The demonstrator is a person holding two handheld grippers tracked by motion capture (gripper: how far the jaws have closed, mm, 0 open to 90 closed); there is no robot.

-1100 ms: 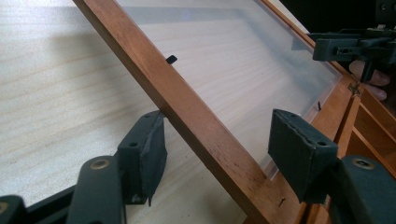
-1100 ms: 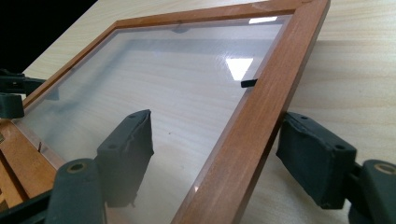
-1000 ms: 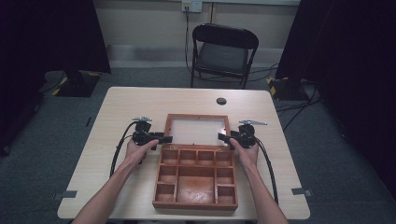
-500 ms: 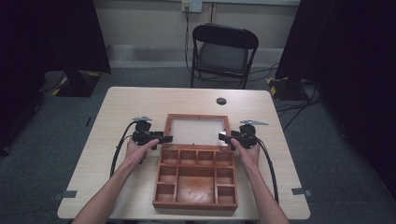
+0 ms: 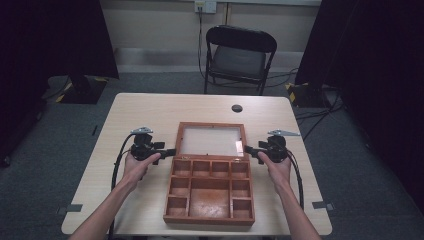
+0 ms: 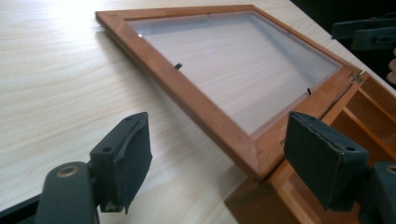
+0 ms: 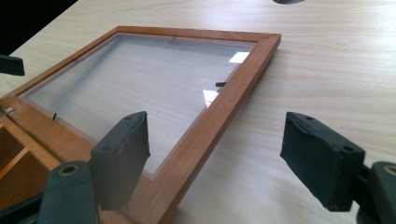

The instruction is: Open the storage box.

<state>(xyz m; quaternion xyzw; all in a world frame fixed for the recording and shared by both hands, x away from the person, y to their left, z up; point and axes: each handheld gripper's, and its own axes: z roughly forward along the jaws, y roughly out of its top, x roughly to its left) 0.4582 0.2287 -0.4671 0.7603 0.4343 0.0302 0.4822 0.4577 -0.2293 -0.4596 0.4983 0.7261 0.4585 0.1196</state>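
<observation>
I hold my left gripper at the left side of the reddish-brown wooden compartment box, which sits on the pale wood-grain table right in front of me, near its front edge. The box's glass-paned wooden lid is swung fully open and lies flat on the table behind the box, joined to it along the hinged back edge. In the left gripper view my two black padded jaws stand wide apart, having just been opening, and the near corner of the lid frame lies between them without either pad pressing on it; the box's left rear corner sits just below that. My right gripper is at the opposite side, level with the hinge line, its tips just beside the lid's right edge. In the right gripper view its jaws are also spread wide, having just been opening, with the lid's frame rail running up between them, untouched by the pads as far as I can see. A small metal hinge shows at the left of that view, where lid meets box. Inside the box I see a row of small compartments along the back, more down each side and a larger bay in the middle. A small dark round disc lies on the table beyond the lid, and a black folding chair stands past the far edge.
</observation>
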